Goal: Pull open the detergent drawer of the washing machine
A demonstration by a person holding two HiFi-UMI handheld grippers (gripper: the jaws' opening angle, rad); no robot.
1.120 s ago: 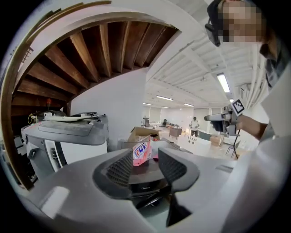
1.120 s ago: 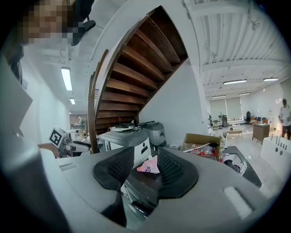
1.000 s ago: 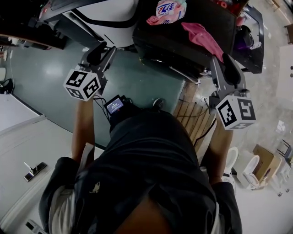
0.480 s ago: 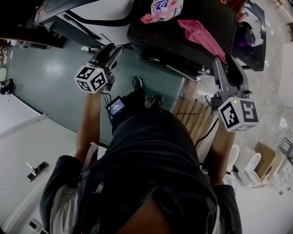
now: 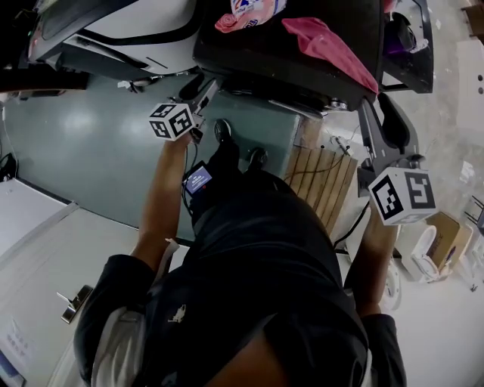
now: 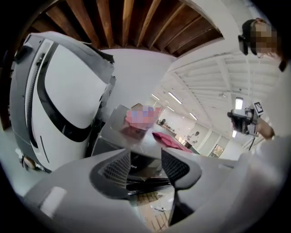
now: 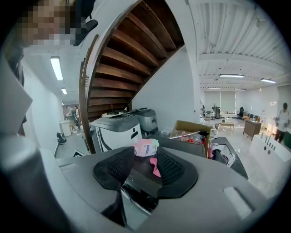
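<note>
Closest in, the left gripper [image 6: 145,153] is held low and nearly level. Its jaws have just been opening and now stand a modest gap apart with nothing clamped between them. That spread looks meant to take the edge of a handle. Framed in the gap straight ahead is the dark front panel [image 6: 142,169] of the washing machine [image 5: 265,49], where the detergent drawer should sit. I cannot pick out the drawer's outline. I judge it not yet pulled, just beyond the left gripper's tips and untouched.

The right gripper [image 7: 145,150] hangs off to the side, its jaws likewise apart and empty, aimed over the machine's top. It is probably parked clear, since one gripper should be enough for a drawer. Below it on the floor lies a wooden slatted board [image 5: 321,181].

Past both grippers, a pink cloth [image 5: 327,41] is draped on the machine's top, and a pink packet [image 5: 253,9] lies farther back on it. Both seem simply left within reach for a wash. To the left of the left gripper stands a white appliance [image 6: 68,91] with a black stripe. Far above are wooden stair treads [image 7: 132,54].

Some pale lettering shows on the panel between the left jaws, but it is too small to read. The packet carries blue print that I cannot make out. A small lit screen [image 5: 198,179] at the person's waist is also unreadable. The marker cubes bear only square patterns, and no brand can be read anywhere.
</note>
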